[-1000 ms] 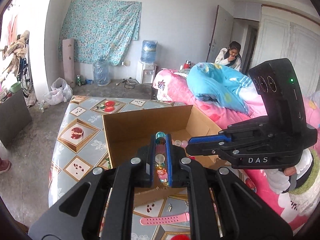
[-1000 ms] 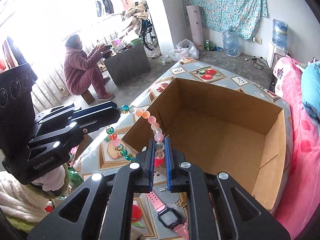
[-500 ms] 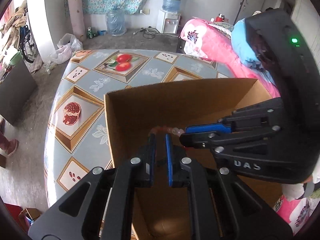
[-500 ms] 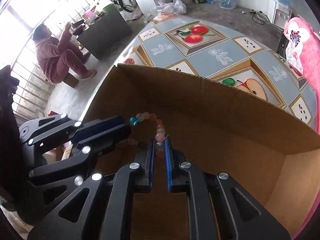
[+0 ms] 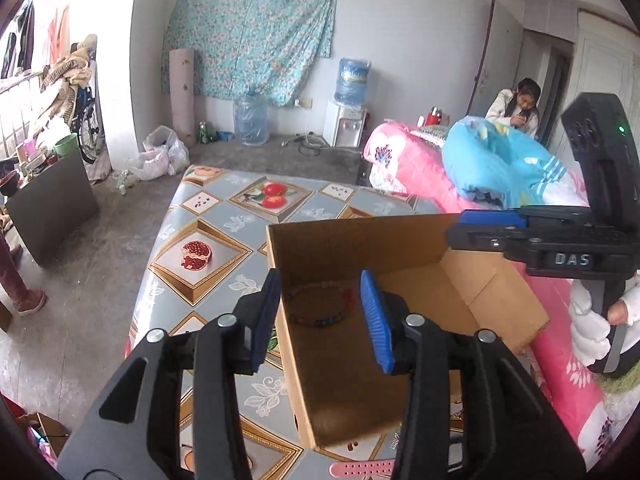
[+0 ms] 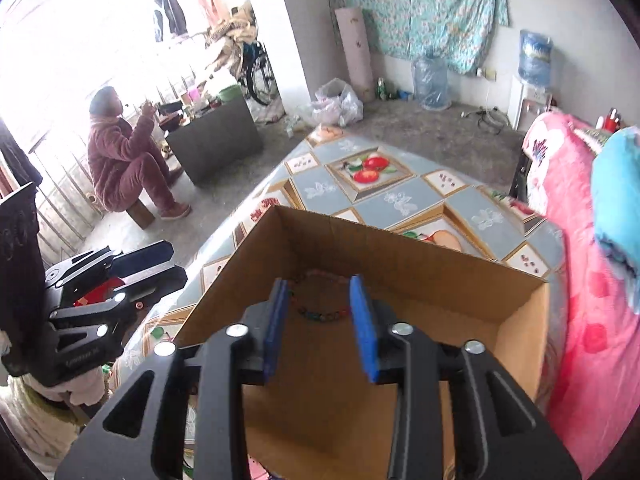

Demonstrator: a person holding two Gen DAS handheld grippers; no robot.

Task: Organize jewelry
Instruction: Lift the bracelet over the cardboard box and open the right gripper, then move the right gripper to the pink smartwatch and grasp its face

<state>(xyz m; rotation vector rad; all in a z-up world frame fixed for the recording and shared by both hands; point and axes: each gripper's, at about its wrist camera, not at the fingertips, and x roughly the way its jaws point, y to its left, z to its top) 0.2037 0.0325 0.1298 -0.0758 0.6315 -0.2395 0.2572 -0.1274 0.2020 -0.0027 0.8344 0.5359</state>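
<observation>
Bracelet (image 5: 320,305) of mixed beads lies loose on the floor of the cardboard box (image 5: 416,240), near the box's far left corner, touched by neither tool.

Left of the box, the left gripper (image 5: 320,314) hangs above the box's left wall; its jaws have just been opening, now stand about half apart, and grip nothing. The bracelet shows between its blue pads (image 5: 374,320) only by line of sight, well below them. In the right wrist view this tool appears left of the box; lettering on its body is too blurred to read.

Over the box, the right gripper (image 6: 320,322) has likewise just parted its jaws to about half width and is empty.

Right of the box, in the left wrist view, the right gripper (image 5: 486,228) body bears the white letters "DAS" (image 5: 572,259) and a green lamp.

Below the box's near edge a pink strap (image 5: 360,470) lies on the patterned tablecloth (image 5: 200,256).
</observation>
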